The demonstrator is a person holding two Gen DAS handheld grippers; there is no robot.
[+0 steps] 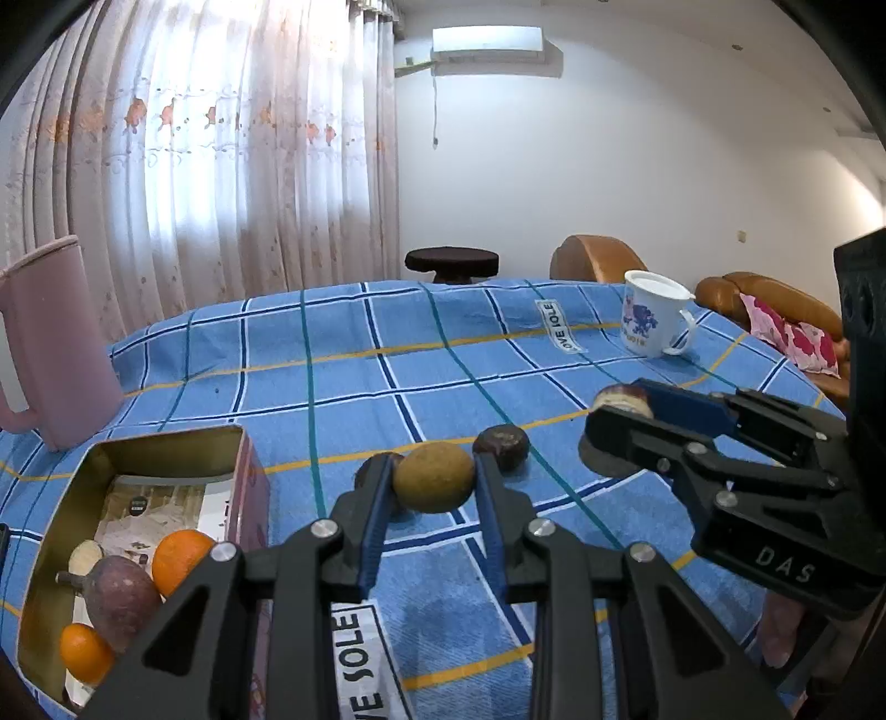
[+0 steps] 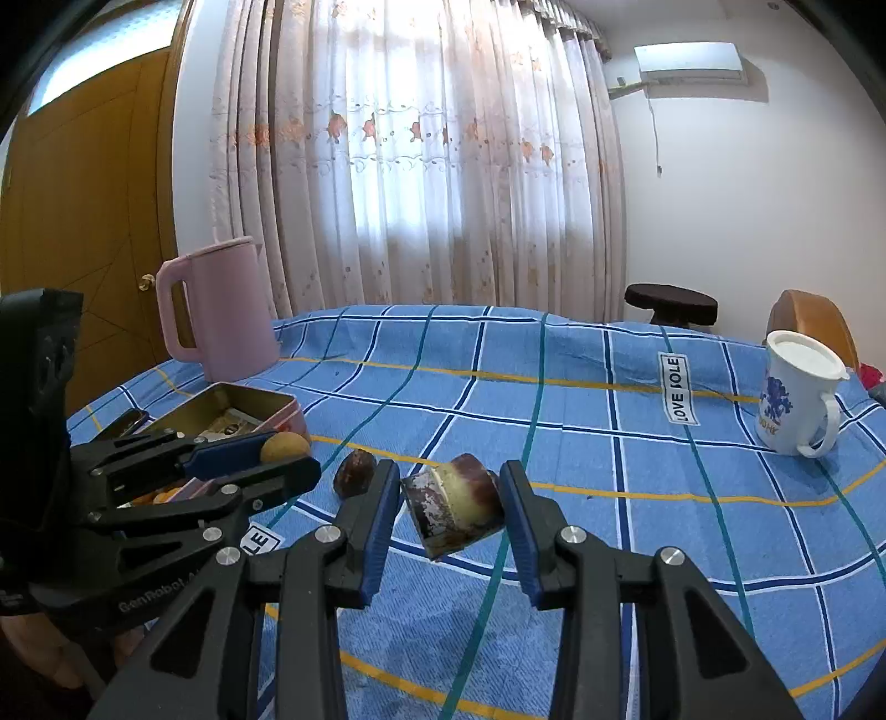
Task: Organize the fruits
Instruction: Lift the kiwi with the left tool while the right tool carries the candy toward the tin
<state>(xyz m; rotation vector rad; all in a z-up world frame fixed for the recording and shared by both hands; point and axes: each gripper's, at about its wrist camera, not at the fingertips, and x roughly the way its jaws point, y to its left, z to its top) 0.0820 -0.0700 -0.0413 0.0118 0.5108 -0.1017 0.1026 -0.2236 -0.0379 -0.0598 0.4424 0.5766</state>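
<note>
The brown fruit (image 1: 434,483) sits gripped between the jaws of the left gripper (image 1: 433,487), lifted just above the checked cloth (image 1: 343,387) that covers the bench; in the right wrist view it shows as a small tan ball at the tips of that gripper (image 2: 285,446). The right gripper (image 2: 449,507) is closed on a cut piece (image 2: 454,507) with a pale face and a purple skin, tilted between the blue pads (image 2: 382,520), and it too seems to be off the cloth, though the view makes that hard to judge. Two dark fruits lie on the cloth near the left gripper: one (image 1: 501,447) just right of the brown fruit, another (image 1: 370,471) mostly hidden behind the left pad. To the left stands an open tin (image 1: 166,443), holding two oranges (image 1: 180,559), a purple fruit (image 1: 122,601) and a pale slice (image 1: 86,556) over some printed paper. Behind the tin a pink jug (image 2: 221,310) stands upright near the cloth's far left edge. A white mug (image 2: 800,407) with a blue print stands upright well apart on the right. Beyond the bench are a dark stool (image 1: 451,260), a brown sofa (image 1: 769,299), curtains (image 1: 221,166) and an air conditioner (image 1: 487,47) on the wall
</note>
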